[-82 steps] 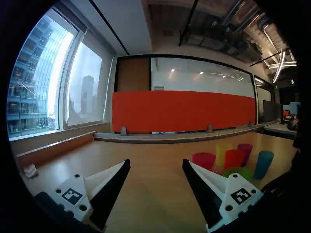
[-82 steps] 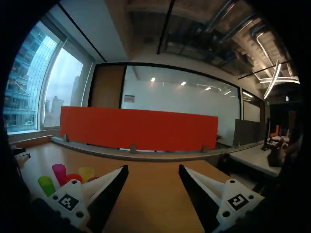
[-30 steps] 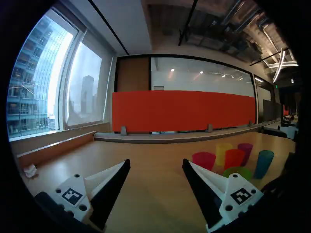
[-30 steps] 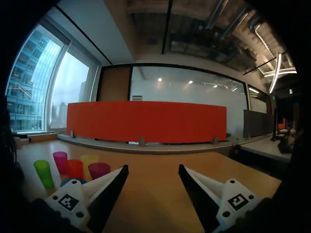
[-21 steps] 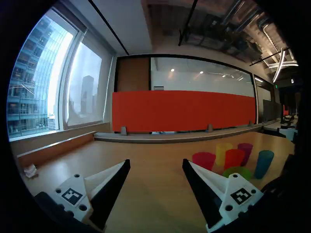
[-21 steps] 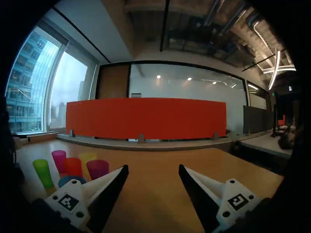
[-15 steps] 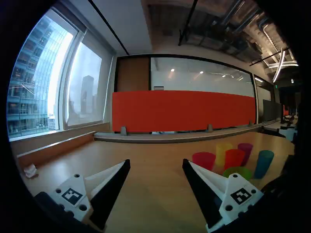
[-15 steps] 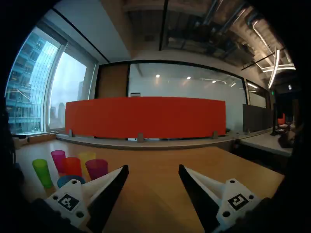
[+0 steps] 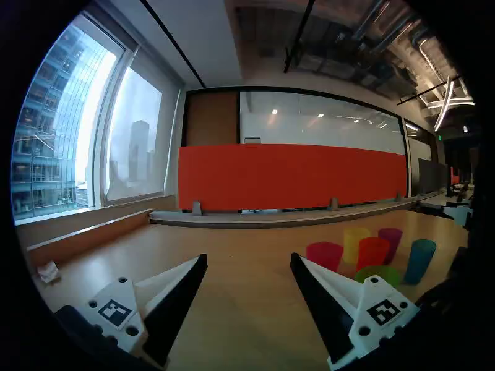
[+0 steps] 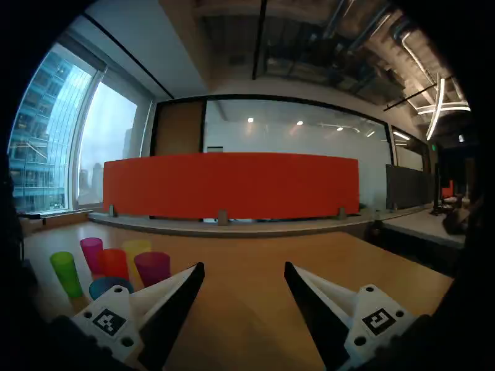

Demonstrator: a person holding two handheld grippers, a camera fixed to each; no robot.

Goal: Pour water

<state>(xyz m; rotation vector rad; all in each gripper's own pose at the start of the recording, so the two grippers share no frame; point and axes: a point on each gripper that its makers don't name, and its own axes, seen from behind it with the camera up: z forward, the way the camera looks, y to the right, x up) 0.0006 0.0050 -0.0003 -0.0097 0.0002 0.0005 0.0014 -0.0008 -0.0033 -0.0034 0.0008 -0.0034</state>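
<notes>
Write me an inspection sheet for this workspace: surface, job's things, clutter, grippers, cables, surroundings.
Surface: wooden table, bare in front of both grippers.
Job's things: six coloured cups, upright in a tight cluster, to the right in the left gripper view and to the left in the right gripper view; whether any holds water cannot be told.
Clutter: one white crumpled scrap near the table's window-side edge.
Grippers: left gripper open, holding nothing; right gripper open, holding nothing; both are apart from the cups.
Cables: nothing seen.
Surroundings: orange partition along the far edge of the table, large window on the left, glass wall behind, exposed pipes overhead.
</notes>
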